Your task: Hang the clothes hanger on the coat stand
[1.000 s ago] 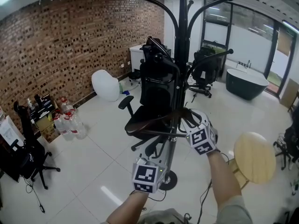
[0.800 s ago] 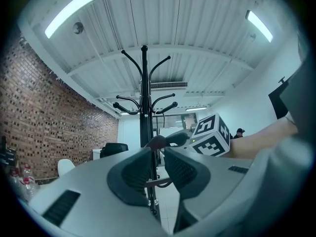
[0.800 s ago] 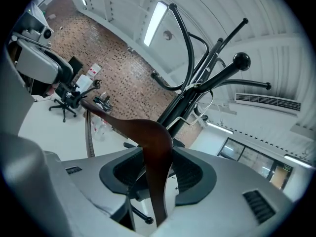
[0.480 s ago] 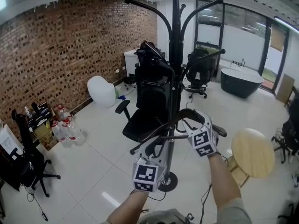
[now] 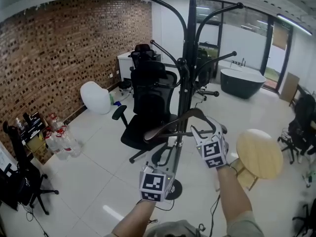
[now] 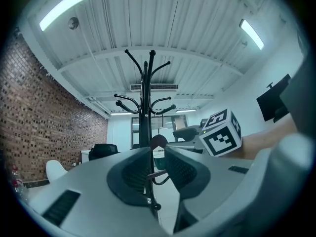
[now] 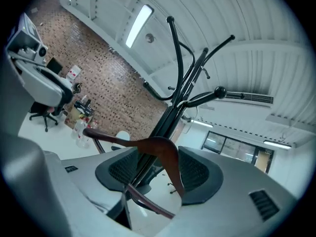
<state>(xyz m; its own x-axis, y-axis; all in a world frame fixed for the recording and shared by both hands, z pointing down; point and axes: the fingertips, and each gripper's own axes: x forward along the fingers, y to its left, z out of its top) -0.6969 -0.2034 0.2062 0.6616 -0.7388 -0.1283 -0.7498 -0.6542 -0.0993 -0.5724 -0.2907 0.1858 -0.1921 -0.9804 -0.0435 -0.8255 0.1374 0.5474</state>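
Note:
A black coat stand (image 5: 186, 83) rises straight ahead, its curved arms spreading at the top. The dark brown wooden clothes hanger (image 5: 170, 125) hangs crosswise in front of its pole at mid height. My left gripper (image 5: 162, 157) reaches up from below with its jaws nearly together on the hanger (image 6: 158, 142). My right gripper (image 5: 200, 132) is at the hanger's right end. Its jaws have just been opening and stand wide, with the hanger's shoulder (image 7: 165, 149) lying loose between them. The stand (image 7: 182, 88) leans across behind it.
A black office chair (image 5: 148, 98) stands just behind the stand's pole. A round wooden stool (image 5: 259, 154) is close on the right. Left along the brick wall are a white rounded seat (image 5: 95, 97) and water bottles (image 5: 57, 141). A dark bathtub (image 5: 242, 83) sits far back.
Both grippers and the hanger have shifted right and slightly up along the stand's pole. The right gripper's jaws have spread apart around the hanger's end.

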